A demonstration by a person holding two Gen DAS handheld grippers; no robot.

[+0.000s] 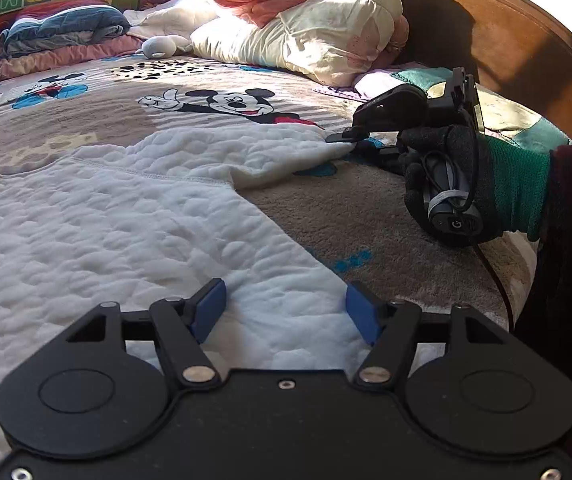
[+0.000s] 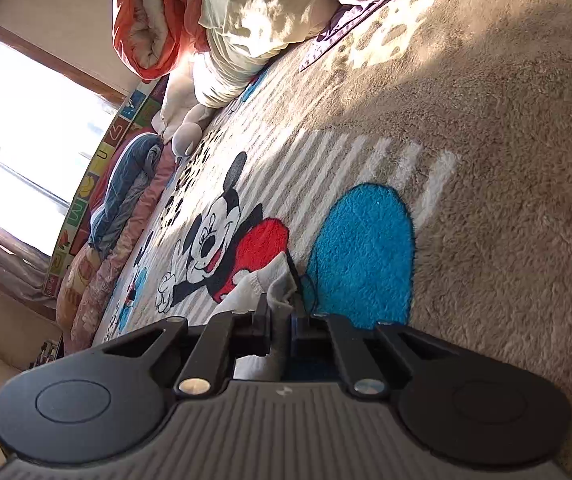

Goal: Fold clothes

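A: Where is the garment lying, and how is it held?

B: A white quilted top [image 1: 134, 216] is spread flat on the Mickey Mouse blanket [image 1: 385, 216] covering the bed, toward the near edge. One sleeve [image 1: 246, 152] is stretched out toward the wooden headboard [image 1: 525, 52]. Its cuff is pinched by the right gripper [image 2: 282, 316], whose jaws are closed tight on the white fabric; the same pinch is seen from the left wrist view, at the sleeve's tip [image 1: 343, 140].

A: And the left gripper [image 1: 286, 308]?

B: It is held just above the body of the top near the bed's front edge, jaws spread wide, blue pads [image 1: 210, 308] clear of the cloth, nothing gripped

A: What is probably called for next?

B: A sleeve fold seems to be in hand. The cuff would best be lifted only slightly and carried across the chest, so that the crease falls along the shoulder seam. The body should be pinned or gripped by the open gripper near the side hem, lest the whole top be dragged over the plush pile

A: Any risk?

B: The thick quilting may spring back, so the fold should be pressed flat before the cuff is released. The heaped cream duvet [image 1: 317, 36] at the head end lies well apart and need not be disturbed
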